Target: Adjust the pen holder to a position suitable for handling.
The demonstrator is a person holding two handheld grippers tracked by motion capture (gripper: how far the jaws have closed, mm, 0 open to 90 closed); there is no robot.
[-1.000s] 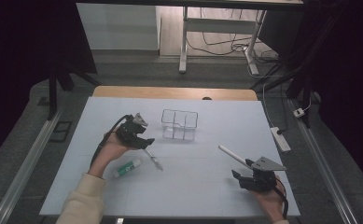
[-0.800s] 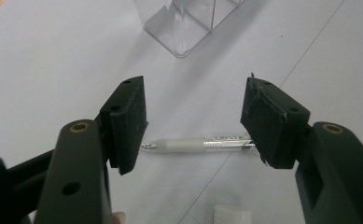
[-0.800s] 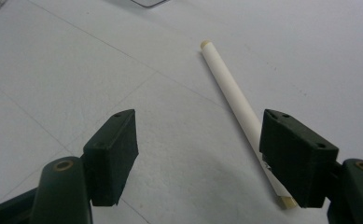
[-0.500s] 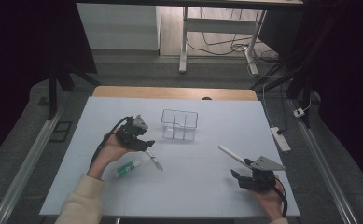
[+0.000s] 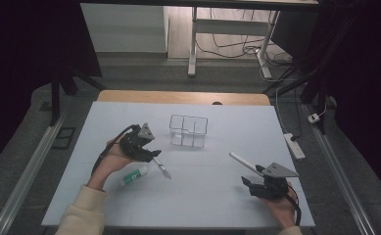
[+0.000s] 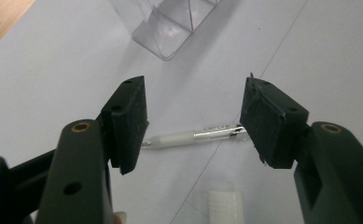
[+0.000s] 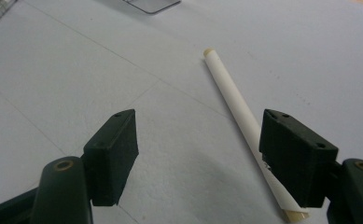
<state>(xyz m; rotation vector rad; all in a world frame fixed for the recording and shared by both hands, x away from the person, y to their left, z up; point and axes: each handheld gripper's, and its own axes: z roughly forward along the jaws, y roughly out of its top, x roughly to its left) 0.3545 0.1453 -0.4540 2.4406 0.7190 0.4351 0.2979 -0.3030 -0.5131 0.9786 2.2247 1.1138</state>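
Note:
A white and silver pen (image 5: 161, 168) (image 6: 193, 136) lies on the white table, just past my left gripper (image 5: 150, 152) (image 6: 198, 117). That gripper is open, with the pen showing in the gap between its jaws and apart from them. A white tube with a green end (image 5: 134, 174) (image 6: 226, 204) lies beside the person's left hand. A long white stick (image 5: 245, 163) (image 7: 233, 100) lies slanted at the right, its near end running under the right-hand jaw of my open right gripper (image 5: 250, 184) (image 7: 202, 150). Nothing is held.
A clear compartmented box (image 5: 188, 130) (image 6: 170, 25) (image 7: 152, 4) stands at the middle of the table (image 5: 227, 122), beyond both grippers. A wooden strip (image 5: 183, 97) borders the far edge. Cables and a power strip (image 5: 294, 145) lie on the floor to the right.
My left gripper has edged slightly down toward the pen. The right gripper and the objects have stayed put.

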